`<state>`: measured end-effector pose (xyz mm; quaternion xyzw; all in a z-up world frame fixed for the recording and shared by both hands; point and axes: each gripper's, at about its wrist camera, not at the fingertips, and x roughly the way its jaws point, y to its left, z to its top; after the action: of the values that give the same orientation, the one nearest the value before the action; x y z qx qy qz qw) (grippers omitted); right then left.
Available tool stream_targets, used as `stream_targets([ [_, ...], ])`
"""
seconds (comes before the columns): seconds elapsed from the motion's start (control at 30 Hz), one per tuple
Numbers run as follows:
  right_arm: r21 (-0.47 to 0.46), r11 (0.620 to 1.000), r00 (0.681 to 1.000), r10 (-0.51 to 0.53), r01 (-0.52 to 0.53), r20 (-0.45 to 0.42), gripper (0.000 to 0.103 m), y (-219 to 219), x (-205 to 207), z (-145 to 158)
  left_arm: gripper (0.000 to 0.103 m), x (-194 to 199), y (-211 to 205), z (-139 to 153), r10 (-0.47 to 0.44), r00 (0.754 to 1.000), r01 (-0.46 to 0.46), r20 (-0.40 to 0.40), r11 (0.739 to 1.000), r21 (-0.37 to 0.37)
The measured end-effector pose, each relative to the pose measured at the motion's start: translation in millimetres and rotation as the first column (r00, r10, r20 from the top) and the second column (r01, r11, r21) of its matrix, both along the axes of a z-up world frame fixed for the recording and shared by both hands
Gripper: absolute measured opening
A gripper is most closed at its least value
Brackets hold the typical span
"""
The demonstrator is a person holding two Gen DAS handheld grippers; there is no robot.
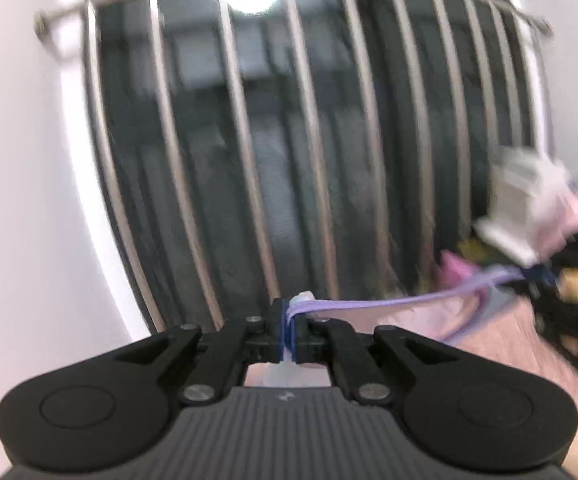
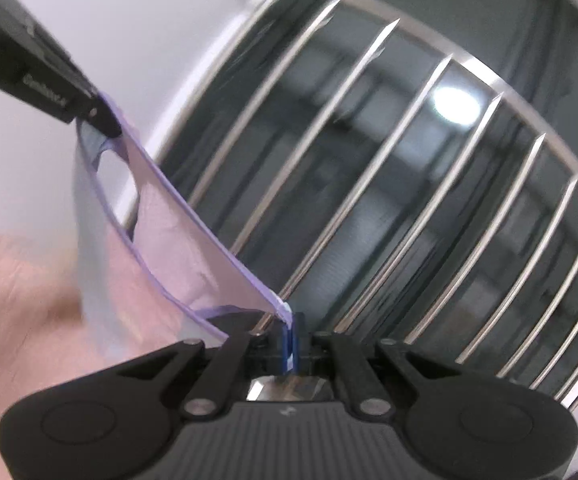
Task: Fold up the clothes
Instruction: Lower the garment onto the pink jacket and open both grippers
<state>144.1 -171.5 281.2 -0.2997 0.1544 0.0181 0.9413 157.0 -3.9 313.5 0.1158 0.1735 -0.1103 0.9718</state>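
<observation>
Two grippers: both clamped on one garment, each on a corner of its purple-trimmed edge
Left gripper (image 1: 291,334): jaws together on the cloth, the trim running out of the blue pads toward the right
Right gripper (image 2: 289,346): jaws together on the opposite corner; the edge climbs away up-left to the other gripper
Garment (image 2: 169,240): thin, pale lilac, sleeveless by the look of the armhole near its far corner; held up in the air and stretched between the two grippers, the body hanging below the taut edge
Bench (image 2: 17,300): a pinkish wood-toned surface, blurred, lies below the hanging cloth; I cannot tell whether the hem touches it
Railing (image 1: 309,140): metal bars over dark glass, far behind the cloth, with white wall on either side
Step in hand: judged as the lift-and-spread, opening the garment out flat before any fold
Next move calls for: keeping both grips tight and the top edge taut, then lowering the cloth evenly so it lies smooth on the surface below; letting one corner sag would likely leave a crease
</observation>
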Motion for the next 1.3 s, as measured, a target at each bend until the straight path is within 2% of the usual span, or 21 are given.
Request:
stream_targets([
  [0.03, -0.008, 1.000, 0.999, -0.001, 0.001, -0.032, 0.001, 0.9, -11.8, -20.2, 0.002, -14.3, -0.1, -29.6, -0.008, 0.999, 0.009, -0.038, 1.000, 0.006],
  [0.1, 0.052, 0.999, 0.991, -0.002, 0.009, -0.133, 0.001, -1.5, -34.3, -62.0, 0.002, -38.5, 2.3, -91.2, -0.005, 0.987, 0.002, -0.158, 1.000, -0.019],
  [0.23, 0.202, 0.979, 0.950, 0.026, 0.039, -0.311, 0.001, -2.1, -77.8, -147.7, 0.002, -81.2, 11.1, -203.0, 0.040, 0.938, -0.063, -0.344, 0.996, -0.057],
  [0.33, 0.243, 0.969, 0.927, 0.047, 0.048, -0.371, 0.001, 3.2, -106.6, -194.9, 0.002, -108.2, 19.5, -255.8, 0.103, 0.923, -0.118, -0.372, 0.993, -0.019],
  [0.4, 0.291, 0.955, 0.914, 0.064, 0.061, -0.402, 0.001, 3.3, -124.5, -216.1, 0.002, -125.3, 27.2, -271.8, 0.118, 0.912, -0.153, -0.393, 0.986, -0.060],
  [0.43, 0.313, 0.947, 0.908, 0.069, 0.070, -0.413, 0.001, 3.1, -132.4, -224.6, 0.002, -134.0, 30.6, -278.5, 0.127, 0.908, -0.170, -0.398, 0.982, -0.075],
  [0.53, 0.347, 0.934, 0.898, 0.076, 0.089, -0.433, 0.001, 2.1, -155.6, -242.0, 0.003, -158.8, 31.4, -278.5, 0.163, 0.923, -0.188, -0.348, 0.981, -0.039],
  [0.63, 0.342, 0.938, 0.906, 0.090, 0.063, -0.413, 0.001, 7.5, -181.1, -251.7, 0.004, -185.7, 24.1, -283.5, 0.190, 0.936, -0.197, -0.298, 0.980, 0.007],
  [0.67, 0.344, 0.938, 0.913, 0.097, 0.050, -0.397, 0.001, 7.8, -189.4, -253.0, 0.008, -194.8, 23.2, -286.2, 0.194, 0.941, -0.198, -0.279, 0.980, 0.013],
  [0.73, 0.373, 0.927, 0.918, 0.104, 0.051, -0.384, 0.002, 2.6, -204.5, -254.8, 0.018, -208.3, 25.9, -290.5, 0.195, 0.949, -0.198, -0.249, 0.980, 0.014],
  [0.77, 0.398, 0.915, 0.920, 0.106, 0.058, -0.378, 0.003, -1.9, -211.8, -255.3, 0.030, -209.6, 27.2, -291.6, 0.198, 0.947, -0.204, -0.253, 0.979, 0.002],
  [0.8, 0.425, 0.903, 0.922, 0.107, 0.066, -0.371, 0.006, -6.7, -217.8, -255.4, 0.043, -212.6, 30.1, -292.2, 0.203, 0.943, -0.212, -0.264, 0.977, -0.003],
  [0.83, 0.441, 0.895, 0.922, 0.110, 0.070, -0.371, 0.013, -11.3, -222.9, -254.8, 0.052, -216.1, 31.5, -292.8, 0.211, 0.940, -0.218, -0.267, 0.976, 0.005],
  [0.9, 0.462, 0.884, 0.920, 0.123, 0.069, -0.373, 0.018, -19.7, -233.6, -252.3, 0.082, -223.2, 34.3, -293.8, 0.224, 0.936, -0.227, -0.273, 0.974, 0.020],
  [0.97, 0.508, 0.860, 0.922, 0.152, 0.054, -0.355, 0.018, -29.5, -244.3, -246.0, 0.083, -230.7, 38.2, -291.8, 0.211, 0.935, -0.218, -0.286, 0.976, 0.006],
  [1.03, 0.559, 0.827, 0.925, 0.162, 0.063, -0.343, 0.025, -41.2, -248.1, -239.5, 0.083, -230.9, 47.3, -285.9, 0.158, 0.932, -0.196, -0.327, 0.976, -0.089],
  [1.07, 0.570, 0.818, 0.927, 0.150, 0.079, -0.344, 0.028, -46.1, -244.9, -238.0, 0.083, -228.4, 53.0, -282.3, 0.130, 0.926, -0.197, -0.354, 0.968, -0.159],
  [1.1, 0.581, 0.808, 0.929, 0.138, 0.096, -0.345, 0.033, -51.0, -241.6, -236.4, 0.083, -224.9, 58.2, -279.6, 0.110, 0.920, -0.203, -0.375, 0.954, -0.219],
  [1.17, 0.557, 0.816, 0.922, 0.080, 0.157, -0.378, 0.033, -53.2, -227.3, -241.0, 0.081, -215.4, 68.1, -274.6, 0.056, 0.907, -0.210, -0.418, 0.919, -0.334],
  [1.23, 0.522, 0.826, 0.910, 0.028, 0.211, -0.413, 0.033, -49.9, -217.3, -249.2, 0.081, -210.1, 70.8, -271.1, -0.020, 0.895, -0.184, -0.445, 0.894, -0.408],
  [1.3, 0.524, 0.821, 0.905, 0.022, 0.227, -0.426, 0.034, -45.2, -211.3, -254.7, 0.082, -208.6, 69.3, -269.5, -0.031, 0.893, -0.175, -0.450, 0.896, -0.409],
])
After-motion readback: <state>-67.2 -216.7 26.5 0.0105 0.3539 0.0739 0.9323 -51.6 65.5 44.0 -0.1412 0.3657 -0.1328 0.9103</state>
